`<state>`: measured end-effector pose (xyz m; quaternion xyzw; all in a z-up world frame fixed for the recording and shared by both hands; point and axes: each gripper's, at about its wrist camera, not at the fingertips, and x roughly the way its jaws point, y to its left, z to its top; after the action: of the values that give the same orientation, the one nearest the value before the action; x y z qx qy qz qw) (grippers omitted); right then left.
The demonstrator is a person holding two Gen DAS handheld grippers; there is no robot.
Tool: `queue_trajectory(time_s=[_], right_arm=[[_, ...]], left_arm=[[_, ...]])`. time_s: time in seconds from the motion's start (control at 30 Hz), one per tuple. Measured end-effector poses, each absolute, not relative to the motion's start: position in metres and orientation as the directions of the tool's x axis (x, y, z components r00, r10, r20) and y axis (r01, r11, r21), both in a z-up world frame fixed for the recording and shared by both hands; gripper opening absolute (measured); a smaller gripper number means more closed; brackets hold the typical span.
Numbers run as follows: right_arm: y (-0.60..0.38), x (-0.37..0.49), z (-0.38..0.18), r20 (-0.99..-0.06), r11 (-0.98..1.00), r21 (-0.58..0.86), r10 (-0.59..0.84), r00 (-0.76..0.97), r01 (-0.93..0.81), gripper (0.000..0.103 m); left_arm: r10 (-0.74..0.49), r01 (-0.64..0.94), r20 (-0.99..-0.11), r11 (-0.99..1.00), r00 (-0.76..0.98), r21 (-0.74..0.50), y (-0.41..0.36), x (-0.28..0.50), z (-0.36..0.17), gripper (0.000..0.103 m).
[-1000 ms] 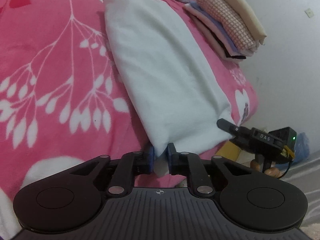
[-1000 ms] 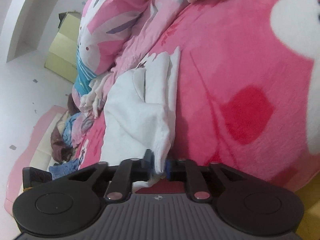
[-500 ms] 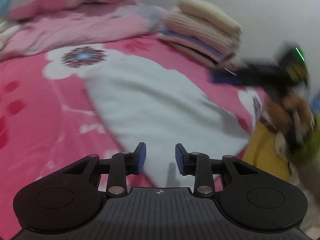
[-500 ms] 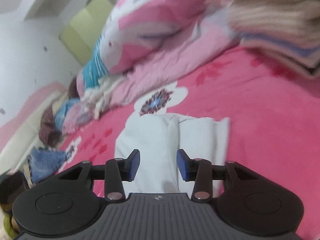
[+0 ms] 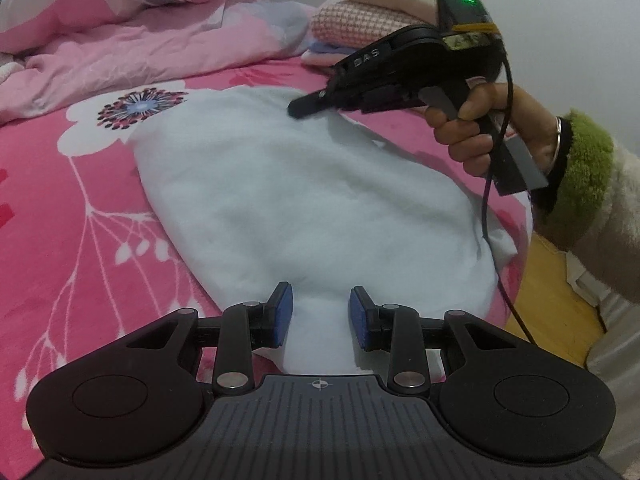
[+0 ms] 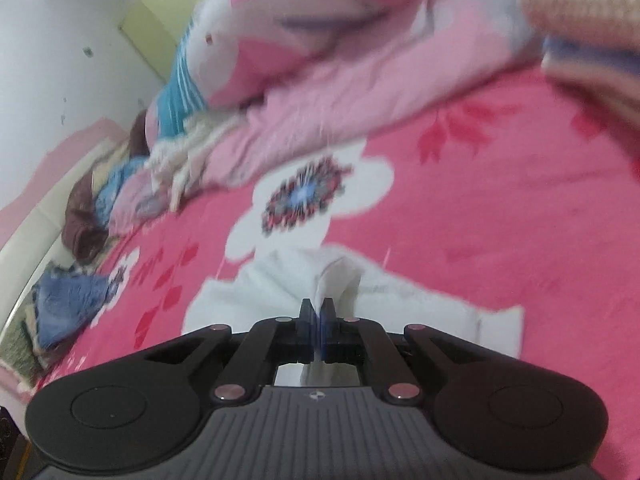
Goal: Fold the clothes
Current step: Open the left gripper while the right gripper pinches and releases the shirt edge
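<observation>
White garment flat on pink blanket. R gripper pinched tight on a raised fold; L gripper part-open, pads flanking near edge, no grip.

Two close, downward-tilted wrist views, sharing white garment on pink blanket

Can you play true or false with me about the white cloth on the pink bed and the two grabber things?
1. The white cloth lies on a pink flowered blanket. True.
2. The right gripper is wide open and empty. False: it is shut on a pinch of the white cloth.
3. The left gripper has its blue pads apart, with cloth between them. True.
4. The stack of folded clothes sits on the floor. False: it sits on the bed, near the wall.
</observation>
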<state>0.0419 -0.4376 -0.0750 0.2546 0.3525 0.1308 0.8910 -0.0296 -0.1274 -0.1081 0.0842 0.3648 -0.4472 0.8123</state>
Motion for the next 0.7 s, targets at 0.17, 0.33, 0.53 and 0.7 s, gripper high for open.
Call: queue_trajectory(time_s=[0.17,0.33,0.53,0.7], right_arm=[[-0.454,0.042,-0.087,-0.556,0.806,0.591,0.376,0.742,0.035,0.002],[-0.464,0.042,-0.089,-0.556,0.78,0.618,0.343,0.757,0.1,0.006],[-0.456,0.027,-0.058,-0.522,0.832,0.555,0.336,0.784,0.013,0.007],[-0.438,0.042,-0.07,-0.572,0.832,0.548,0.447,0.687,-0.085,0.007]], left_arm=[[-0.683,0.781,-0.654,0.583,0.324,-0.222,-0.123,-0.028,-0.108,0.032],[-0.699,0.768,-0.645,0.583,0.309,-0.264,-0.118,-0.025,-0.108,0.032],[-0.712,0.762,-0.636,0.579,0.298,-0.291,-0.115,-0.024,-0.109,0.032],[-0.72,0.756,-0.63,0.576,0.29,-0.31,-0.114,-0.021,-0.109,0.032]])
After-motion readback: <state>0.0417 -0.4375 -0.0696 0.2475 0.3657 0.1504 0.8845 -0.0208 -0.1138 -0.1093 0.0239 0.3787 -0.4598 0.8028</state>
